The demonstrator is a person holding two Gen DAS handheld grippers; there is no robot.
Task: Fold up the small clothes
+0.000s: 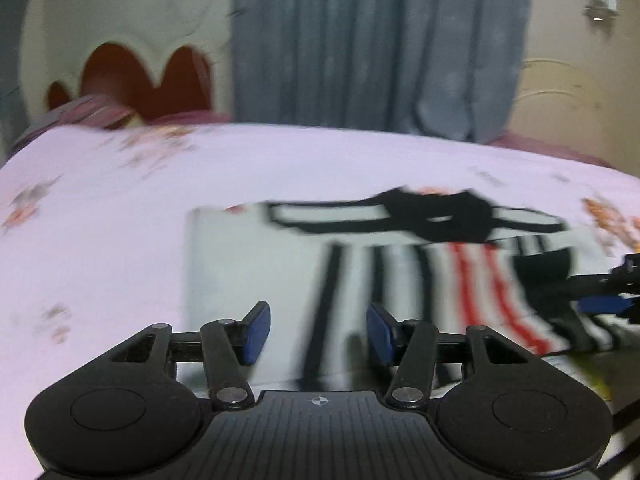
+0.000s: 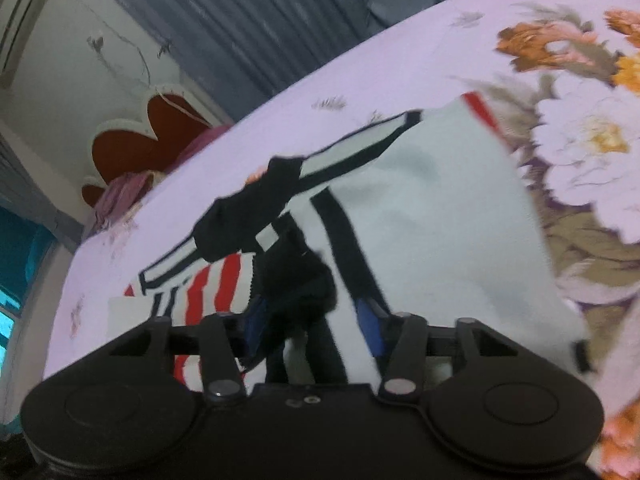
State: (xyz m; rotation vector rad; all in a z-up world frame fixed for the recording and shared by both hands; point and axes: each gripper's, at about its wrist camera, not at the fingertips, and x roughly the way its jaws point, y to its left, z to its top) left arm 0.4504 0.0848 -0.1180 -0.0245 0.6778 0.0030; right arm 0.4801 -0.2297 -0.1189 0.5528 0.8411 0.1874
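On the pink floral bedsheet, the white black-and-red-striped garment lies flat; left gripper released, right gripper at 3 o'clock straddling black fabric, can't tell if pinching.

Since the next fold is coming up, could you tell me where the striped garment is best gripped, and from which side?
Probably at the plain white edge of the striped garment, which lies flat on the floral bedsheet. Come in from the near side with the open left gripper, low along the sheet: the bunched black part is thicker and harder to pinch cleanly.

Left gripper parted; right gripper parted.
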